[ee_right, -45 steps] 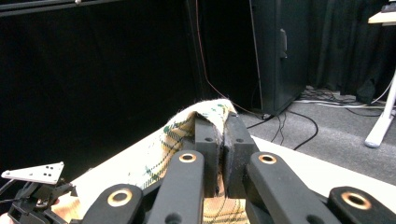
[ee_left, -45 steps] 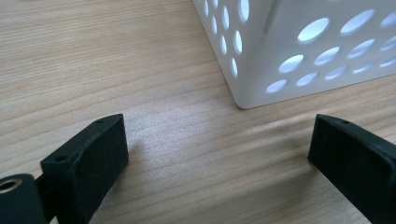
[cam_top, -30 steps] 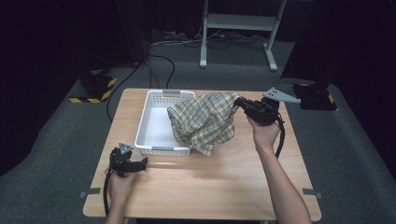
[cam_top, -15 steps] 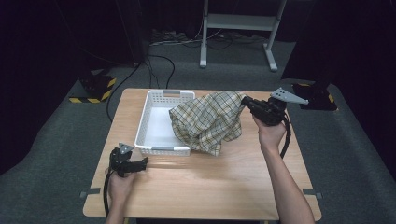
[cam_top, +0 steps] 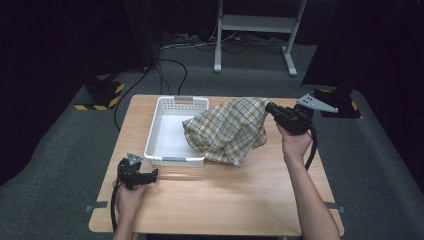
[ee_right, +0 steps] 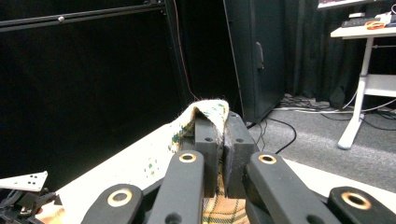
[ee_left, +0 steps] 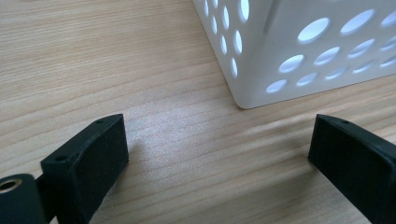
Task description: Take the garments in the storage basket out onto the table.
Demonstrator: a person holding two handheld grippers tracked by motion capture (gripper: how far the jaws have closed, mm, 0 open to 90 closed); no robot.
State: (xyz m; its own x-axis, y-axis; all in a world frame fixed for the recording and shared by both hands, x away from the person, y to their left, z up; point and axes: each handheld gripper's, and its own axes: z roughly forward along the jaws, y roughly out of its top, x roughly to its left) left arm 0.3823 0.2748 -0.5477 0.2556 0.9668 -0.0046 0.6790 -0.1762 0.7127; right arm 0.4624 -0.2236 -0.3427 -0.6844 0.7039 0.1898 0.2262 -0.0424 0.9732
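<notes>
A plaid cloth [cam_top: 229, 131] hangs in the air, draped from my right gripper [cam_top: 270, 109], which is shut on its upper corner above the table's right side. The cloth's lower folds reach down over the right rim of the white perforated basket [cam_top: 165, 134] and toward the tabletop. In the right gripper view the cloth's edge [ee_right: 205, 112] is pinched between the closed jaws. My left gripper [cam_top: 153, 173] rests low at the table's front left, open, just short of the basket's near corner [ee_left: 261, 88], with nothing between its jaws.
The wooden table [cam_top: 215, 200] has bare room along the front and right. Beyond it are a grey floor, cables, a white desk frame [cam_top: 252, 27] and yellow-black marked floor blocks [cam_top: 100, 95].
My right gripper has lifted and carried the cloth a little to the right and up. The left gripper has stayed put.
</notes>
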